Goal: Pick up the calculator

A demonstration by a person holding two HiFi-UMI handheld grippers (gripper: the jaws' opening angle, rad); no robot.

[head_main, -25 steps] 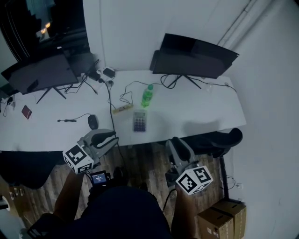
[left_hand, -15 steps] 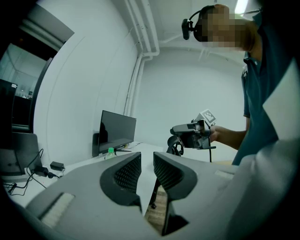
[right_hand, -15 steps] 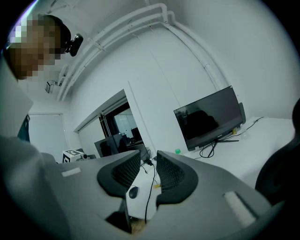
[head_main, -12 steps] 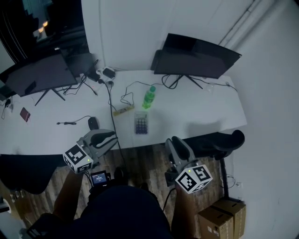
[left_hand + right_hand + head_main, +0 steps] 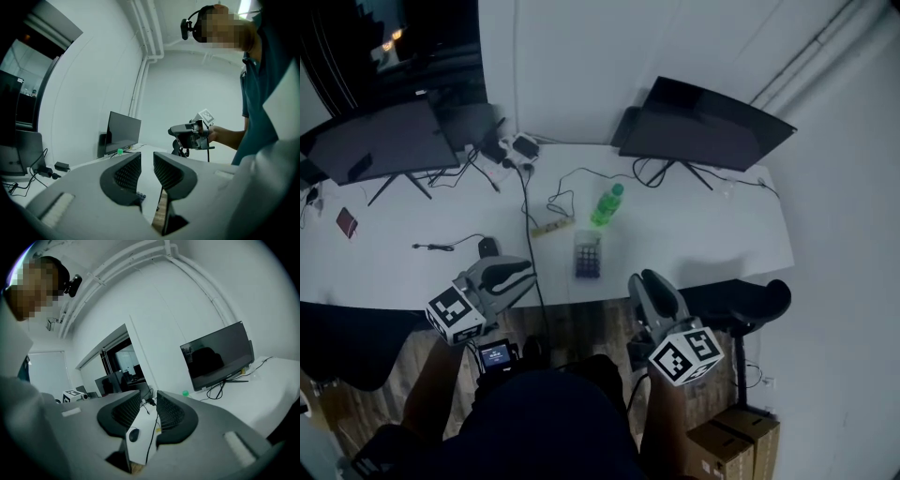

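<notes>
**Facing the calculator (image 5: 588, 257) from either side, both grippers shut and empty**

The left gripper (image 5: 523, 275) hangs at about the near edge of the white desk (image 5: 384, 272). Its jaws are drawn together, with only a slit between the ribbed pads and nothing in it. A computer mouse (image 5: 487, 247) sits on the desk close by this gripper, on the side away from the calculator.

The calculator lies flat near the desk's front edge. It is ahead and to the right of the left gripper, and ahead and to the left of the right gripper (image 5: 645, 283), so it sits in the gap between the two. Its long axis runs away from the person towards the upright green bottle (image 5: 607, 204) beyond it. That is close to the line the right gripper points along and roughly across the line of the left one.

The right gripper's jaws are likewise pressed close with nothing held. The mouse and cable seen through their slit lie far off on the desk.

Neither gripper looks clearly nearer; the two stand about equally far from the calculator. The right one seems better lined up to come in over the near short end. Either would first have to spread its jaws to take the narrow width, and the calculator is not yet touched
</notes>
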